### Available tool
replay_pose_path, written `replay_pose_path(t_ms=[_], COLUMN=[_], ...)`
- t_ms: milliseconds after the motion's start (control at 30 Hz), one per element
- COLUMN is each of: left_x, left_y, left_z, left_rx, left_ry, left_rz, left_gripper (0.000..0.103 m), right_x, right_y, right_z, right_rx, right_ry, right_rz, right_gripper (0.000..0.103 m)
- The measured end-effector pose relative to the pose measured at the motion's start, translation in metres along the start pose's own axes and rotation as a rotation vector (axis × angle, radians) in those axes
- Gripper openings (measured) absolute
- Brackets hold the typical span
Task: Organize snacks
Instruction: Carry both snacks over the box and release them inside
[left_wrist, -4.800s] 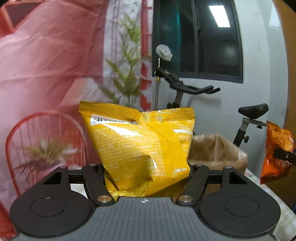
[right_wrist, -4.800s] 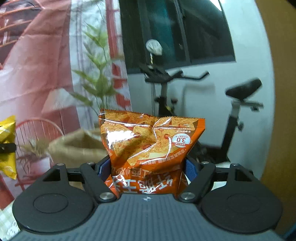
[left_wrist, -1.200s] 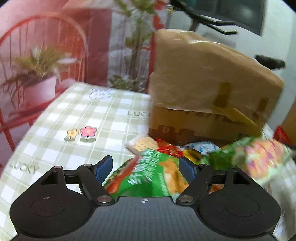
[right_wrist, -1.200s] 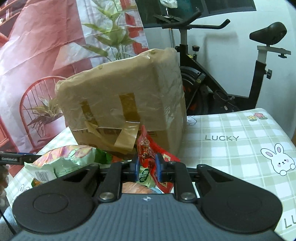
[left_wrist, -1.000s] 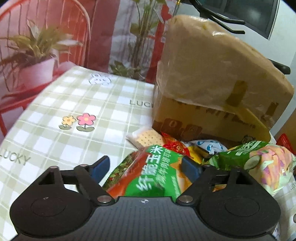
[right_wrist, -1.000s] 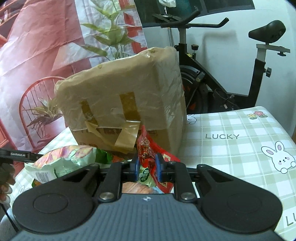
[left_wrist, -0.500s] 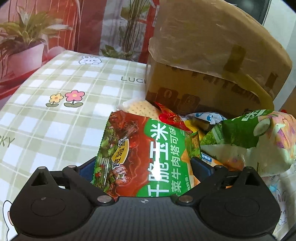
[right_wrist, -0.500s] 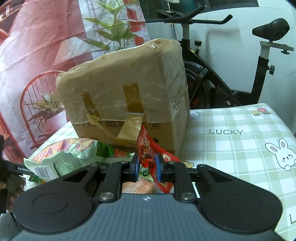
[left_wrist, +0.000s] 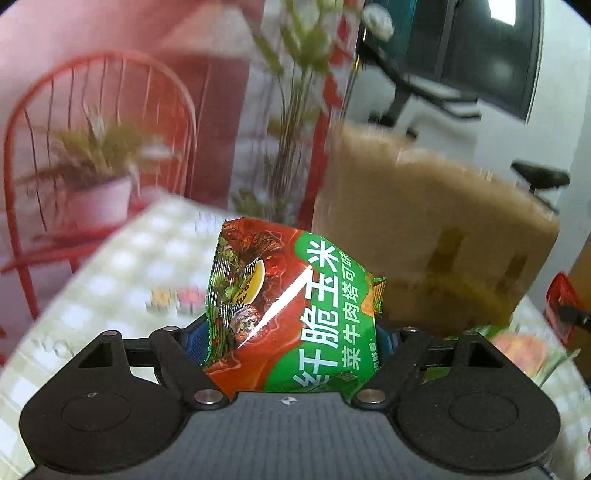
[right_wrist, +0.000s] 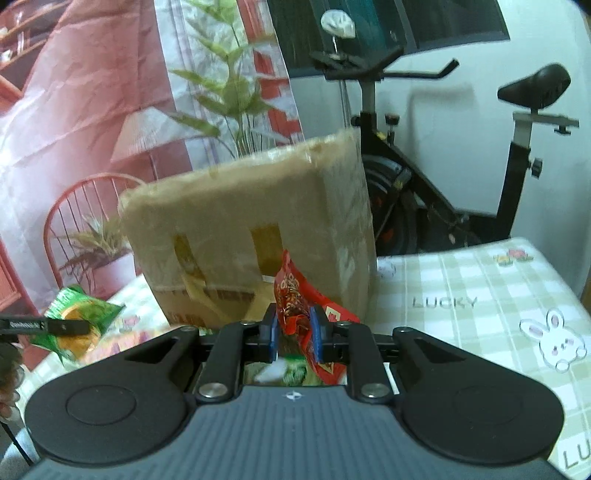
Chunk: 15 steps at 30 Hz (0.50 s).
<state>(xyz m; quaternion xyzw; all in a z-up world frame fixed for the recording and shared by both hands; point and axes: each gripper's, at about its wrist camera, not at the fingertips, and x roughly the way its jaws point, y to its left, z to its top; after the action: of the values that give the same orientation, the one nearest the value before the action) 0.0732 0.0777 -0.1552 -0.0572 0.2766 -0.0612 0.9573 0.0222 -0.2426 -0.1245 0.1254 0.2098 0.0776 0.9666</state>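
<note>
While both our tongs carry a packet each, the sorting is only partly done, as far as we can judge. Our left tongs (left_wrist: 291, 332) are closing on the green and red snack bag (left_wrist: 291, 314), which stands upright between the pads and is lifted clear of the bench (left_wrist: 122, 266). Our right tongs (right_wrist: 294, 334) are clamped tight on a thin red packet (right_wrist: 295, 295), whose top sticks up ahead of the pads. Beyond both pairs of tongs stands the taped cardboard box (right_wrist: 251, 229), which we take to be where the snacks go. Below the right tongs, more packets still lie in a heap on the bench; a green one (right_wrist: 280, 371) shows through the gap. We reckon these two bags have yet to be dropped in, and the heap after them remains to be cleared.
</note>
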Motion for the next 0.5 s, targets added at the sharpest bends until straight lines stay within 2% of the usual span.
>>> replay_pose_path(t_ms=[233, 400, 500], left_x=[-0.027, -0.033, -0.027], left_y=[-0.020, -0.047, -0.065], left_z=[0.051, 0.085, 0.106], left_rx=[0.014, 0.060, 0.086], left_ry=[-0.163, -0.222, -0.241], left_rz=[-0.017, -0.046, -0.069], left_gripper=[0.084, 0.084, 0.084], right_x=[-0.019, -0.027, -0.023], right_y=[0.011, 0.018, 0.029], right_z=[0.034, 0.069, 0.092], right_rx=[-0.033, -0.054, -0.113], right_ry=[-0.109, -0.179, -0.211], right_rz=[0.024, 0.059, 0.091], right_gripper=[0.019, 0.019, 0.019])
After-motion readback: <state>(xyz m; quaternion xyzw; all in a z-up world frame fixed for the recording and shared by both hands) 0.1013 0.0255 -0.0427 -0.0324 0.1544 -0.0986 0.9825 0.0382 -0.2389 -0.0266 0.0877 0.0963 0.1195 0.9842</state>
